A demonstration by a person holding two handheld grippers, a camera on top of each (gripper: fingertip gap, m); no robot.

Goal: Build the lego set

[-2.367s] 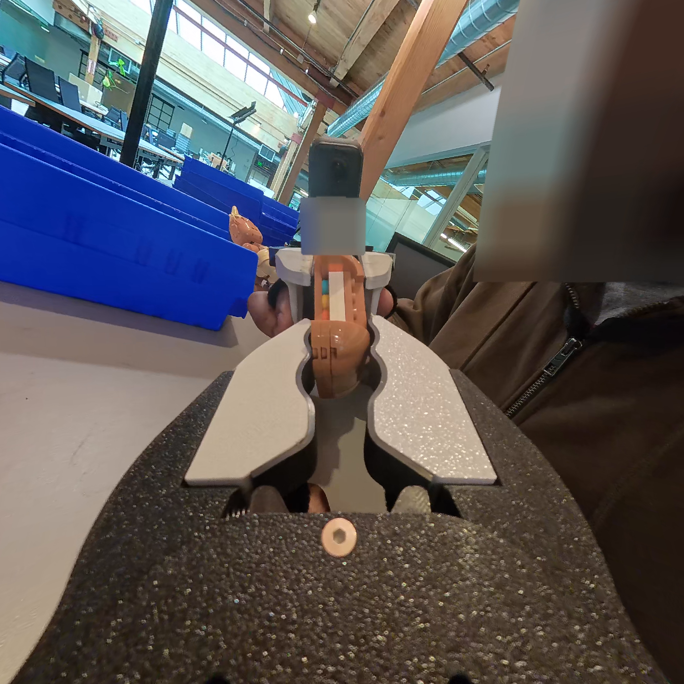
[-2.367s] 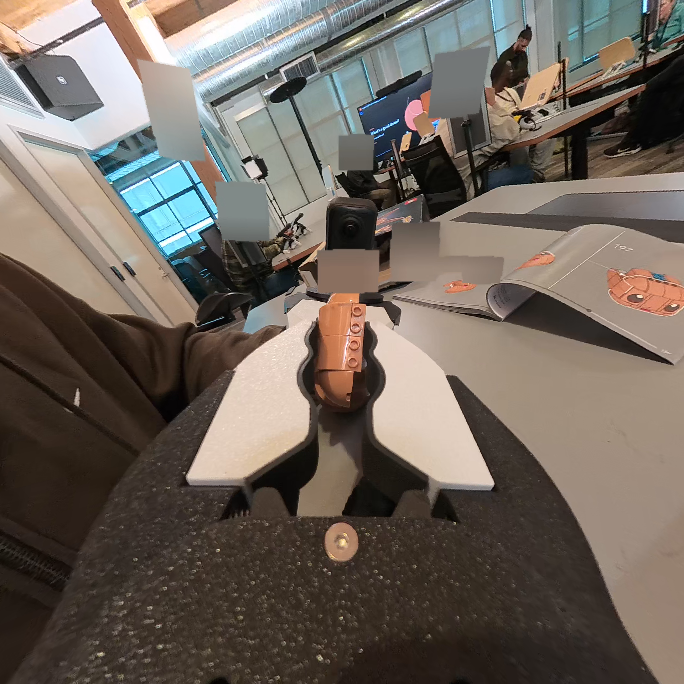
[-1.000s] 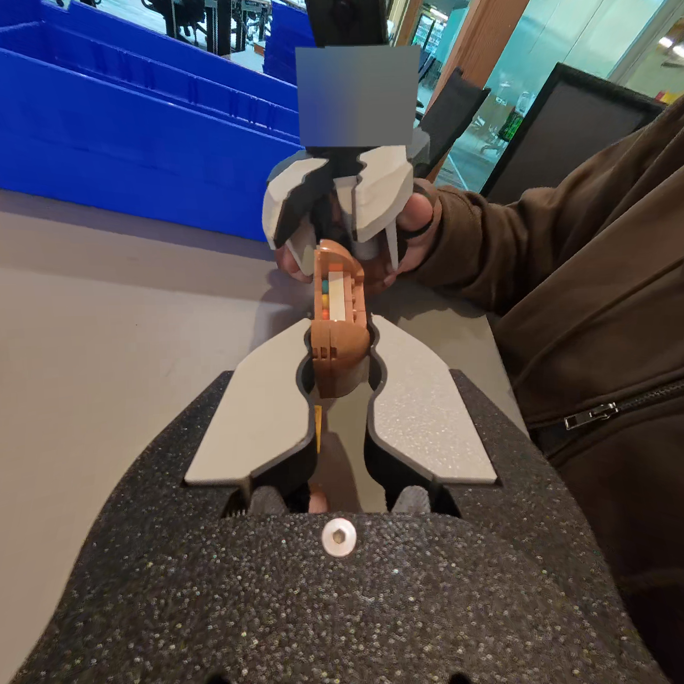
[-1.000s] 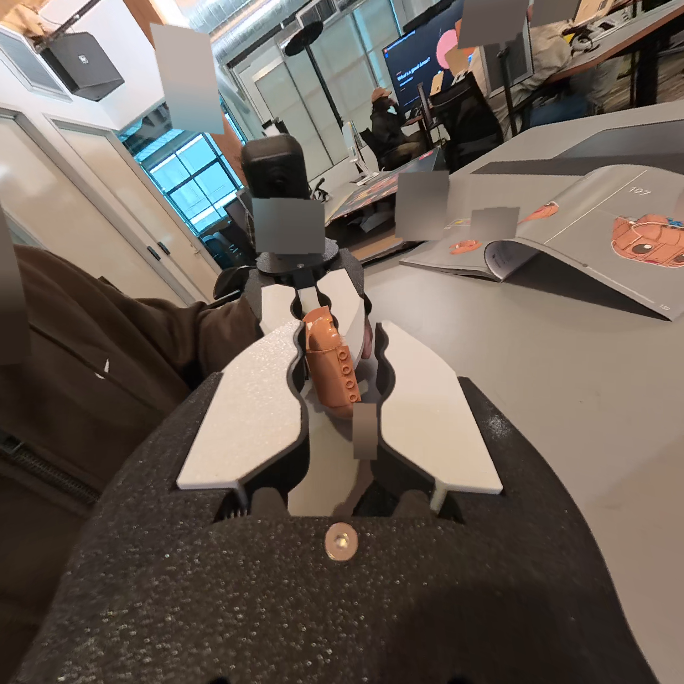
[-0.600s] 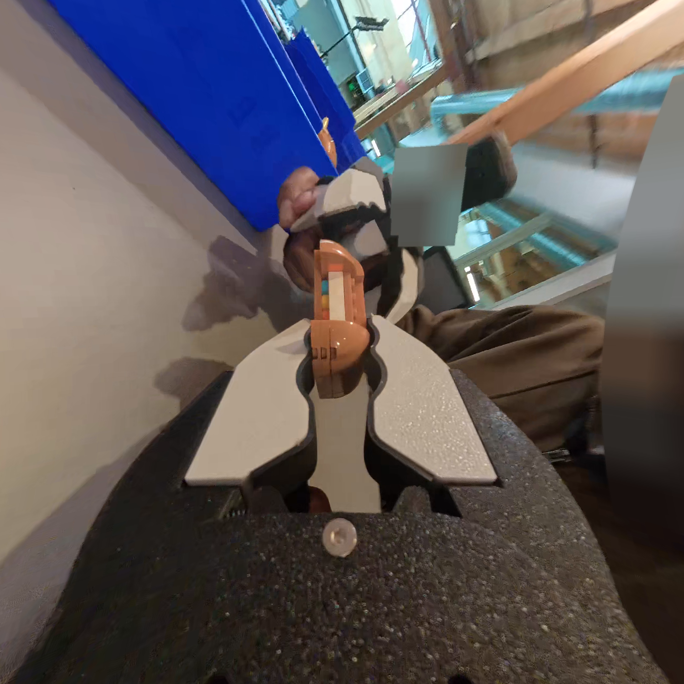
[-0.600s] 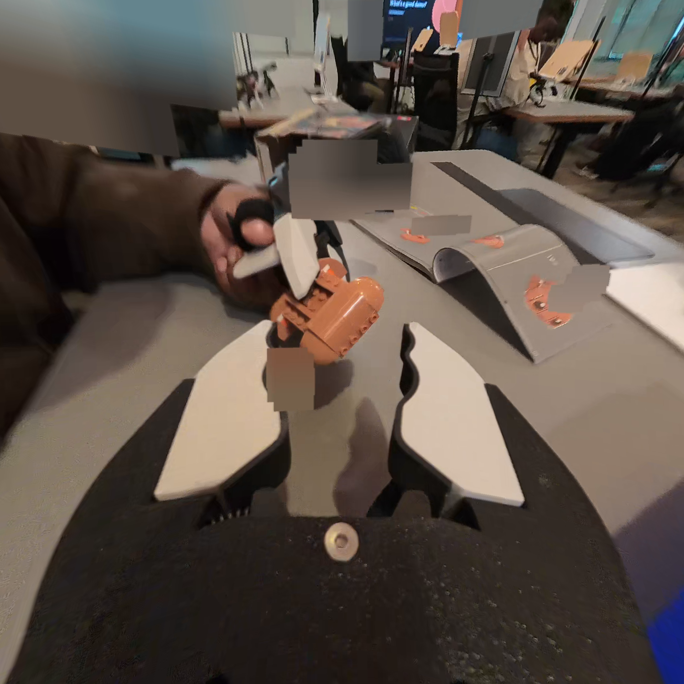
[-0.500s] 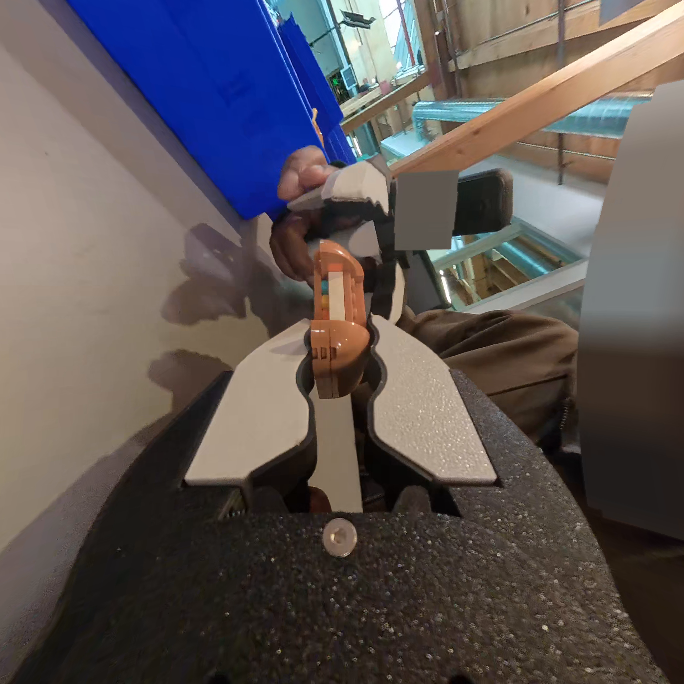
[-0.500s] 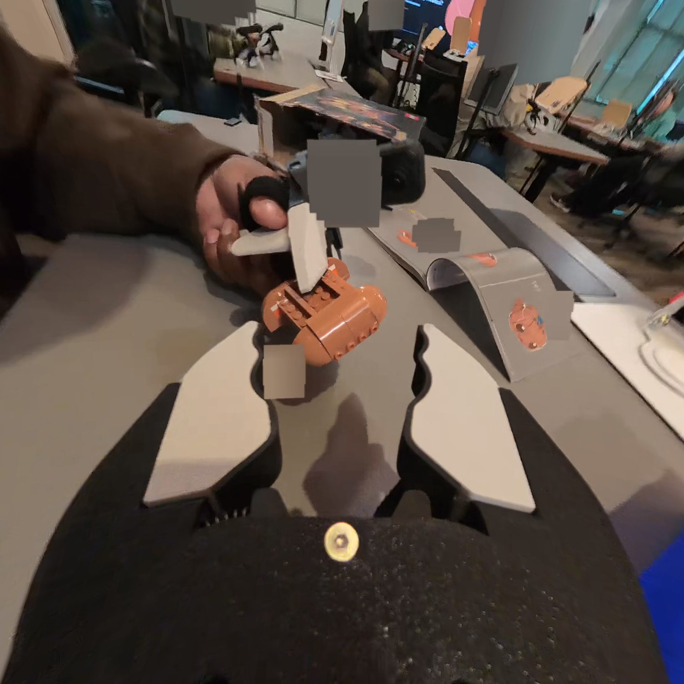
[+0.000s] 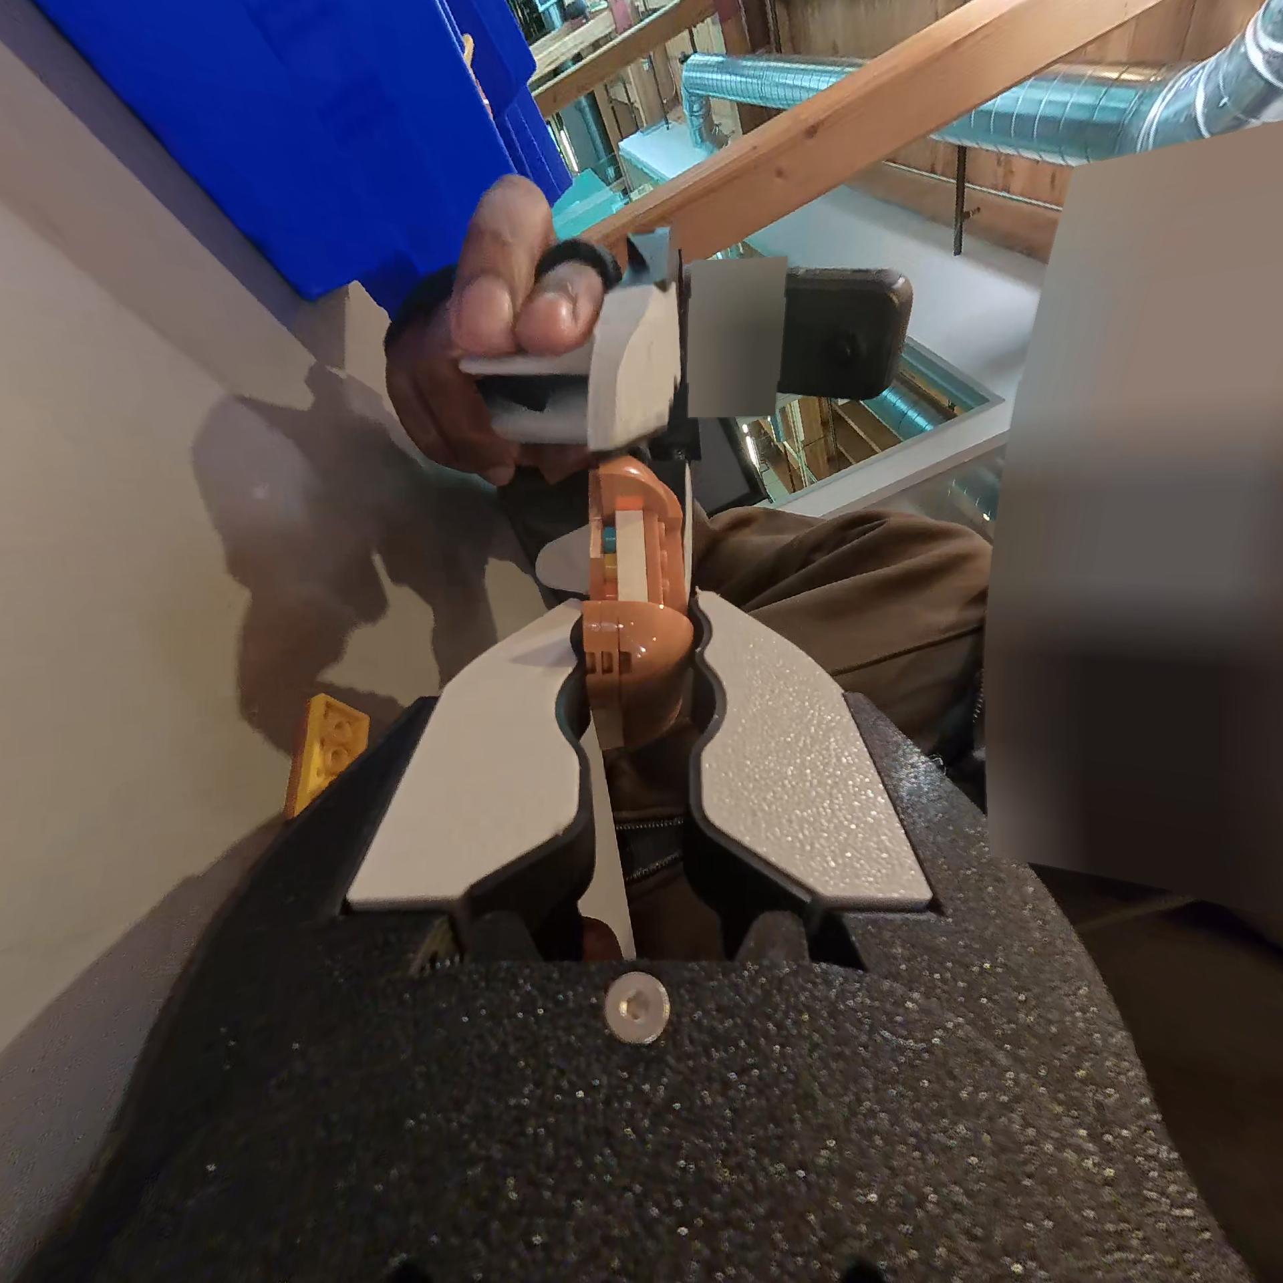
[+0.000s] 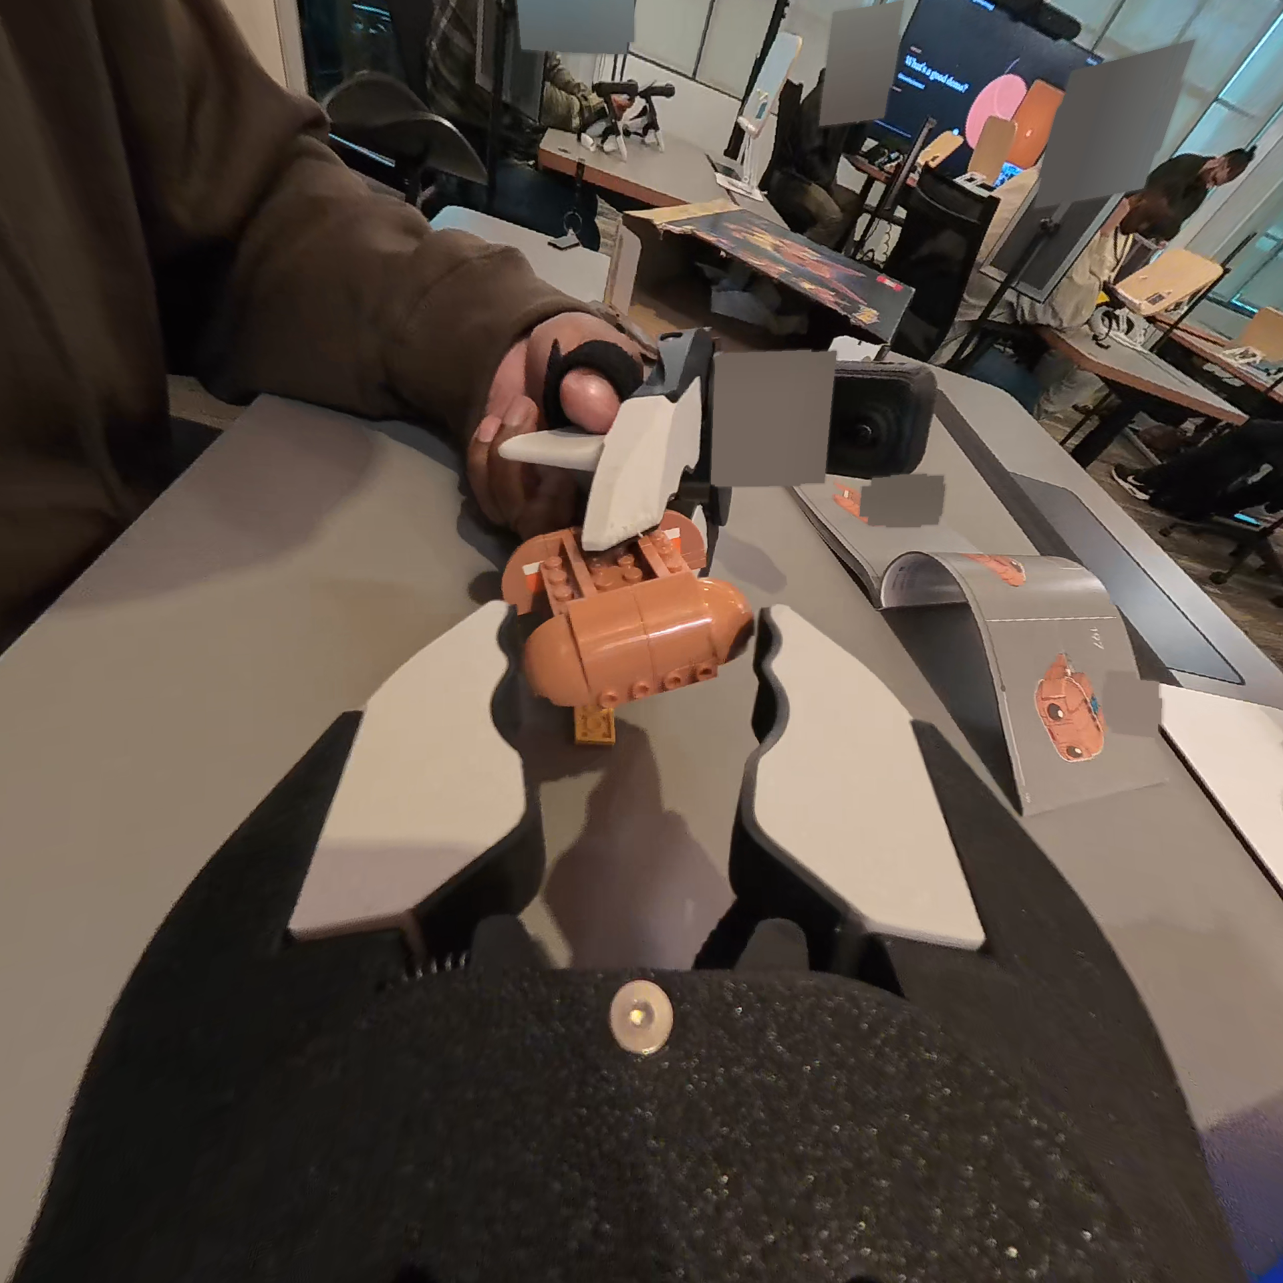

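Above the grey table [image 10: 208,625], my left gripper [image 9: 632,625] pinched the brown lego body [image 10: 625,625]; my right gripper [image 10: 628,625] stood spread around it.

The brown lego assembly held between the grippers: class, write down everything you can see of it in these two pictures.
The brown lego assembly is a glossy plastic build with a rounded, capsule-like body, a row of studs along its lower edge and a studded plate section on top. From the left wrist view its end shows white, orange and teal bricks inside. The left tongs are shut on it, holding it above the grey table. The right tongs stand open around it, not touching. A yellow plate lies just beneath.
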